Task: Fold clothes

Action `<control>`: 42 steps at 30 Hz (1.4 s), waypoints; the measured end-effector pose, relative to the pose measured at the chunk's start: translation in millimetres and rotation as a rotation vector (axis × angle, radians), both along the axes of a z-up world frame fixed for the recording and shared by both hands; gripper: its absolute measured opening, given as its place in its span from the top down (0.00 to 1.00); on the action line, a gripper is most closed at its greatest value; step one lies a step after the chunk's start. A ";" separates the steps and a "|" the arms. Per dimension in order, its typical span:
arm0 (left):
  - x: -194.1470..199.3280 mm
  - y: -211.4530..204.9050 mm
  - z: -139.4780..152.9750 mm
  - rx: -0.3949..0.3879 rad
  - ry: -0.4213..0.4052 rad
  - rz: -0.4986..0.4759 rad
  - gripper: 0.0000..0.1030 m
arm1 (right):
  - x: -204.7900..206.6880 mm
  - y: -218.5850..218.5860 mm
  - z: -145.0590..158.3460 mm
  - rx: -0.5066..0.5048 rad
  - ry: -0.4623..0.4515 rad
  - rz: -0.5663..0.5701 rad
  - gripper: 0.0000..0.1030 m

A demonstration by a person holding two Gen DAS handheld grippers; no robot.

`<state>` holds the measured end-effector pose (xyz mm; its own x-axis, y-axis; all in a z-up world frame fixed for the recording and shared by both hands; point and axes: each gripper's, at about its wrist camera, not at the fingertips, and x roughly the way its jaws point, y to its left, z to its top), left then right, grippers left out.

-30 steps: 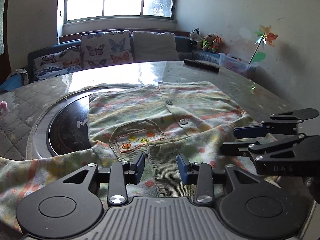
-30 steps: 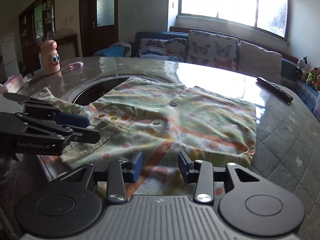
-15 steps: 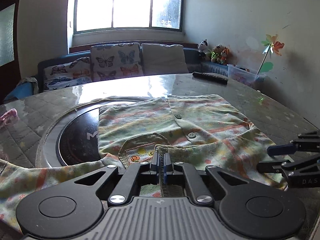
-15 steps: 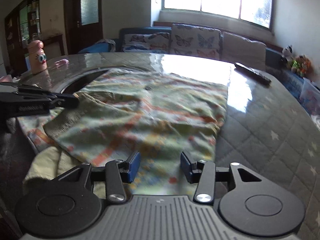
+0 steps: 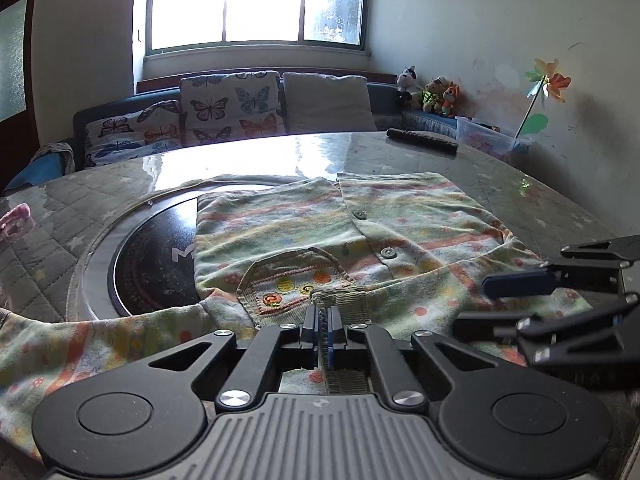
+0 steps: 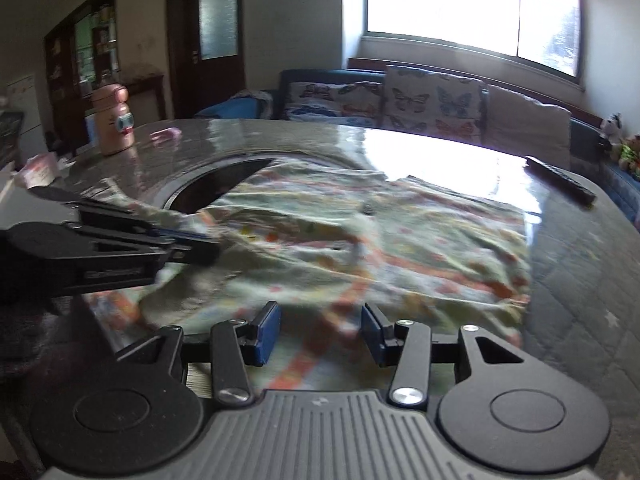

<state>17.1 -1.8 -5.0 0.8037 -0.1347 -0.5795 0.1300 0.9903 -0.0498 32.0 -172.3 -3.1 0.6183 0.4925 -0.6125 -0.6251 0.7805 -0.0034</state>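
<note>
Left gripper (image 5: pixel 322 330) clamps your shirt's (image 5: pixel 400 216) ribbed cuff (image 5: pixel 340 300) for folding; right gripper (image 6: pixel 320 332) gapes, probably empty.

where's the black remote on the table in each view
Left wrist: black remote lies at the table's far edge, upper right of centre, beyond the patterned shirt.
Right wrist: the remote lies at right, near the table's far edge.
Shared landmark: butterfly cushion under the window.

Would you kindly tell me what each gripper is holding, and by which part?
The left gripper is shut on the shirt, pinching its ribbed green edge. The right gripper holds nothing; its jaws stand open above the fabric.
</note>
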 end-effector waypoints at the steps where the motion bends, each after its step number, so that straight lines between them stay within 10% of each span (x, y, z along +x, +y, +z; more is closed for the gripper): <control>1: 0.8 0.4 -1.4 -0.002 0.005 0.002 0.95 | -3.3 4.3 -0.6 -0.006 -0.002 0.018 0.56; 11: -20.4 32.1 9.2 -0.011 -0.013 0.093 0.85 | -20.2 21.6 2.1 -0.059 -0.049 0.105 0.56; 14: -30.3 57.9 10.5 -0.008 -0.009 0.198 0.66 | -19.0 21.6 0.6 -0.061 -0.040 0.114 0.55; 29: -70.6 199.6 1.7 0.000 0.033 0.798 0.66 | -14.5 16.3 8.6 -0.034 -0.032 0.108 0.55; 36: -65.5 211.3 2.3 -0.036 0.023 0.803 0.68 | -15.9 13.8 12.7 -0.026 -0.040 0.101 0.55; 42: -64.2 213.7 2.3 -0.107 0.006 0.748 0.92 | -17.4 8.4 15.6 -0.011 -0.045 0.082 0.55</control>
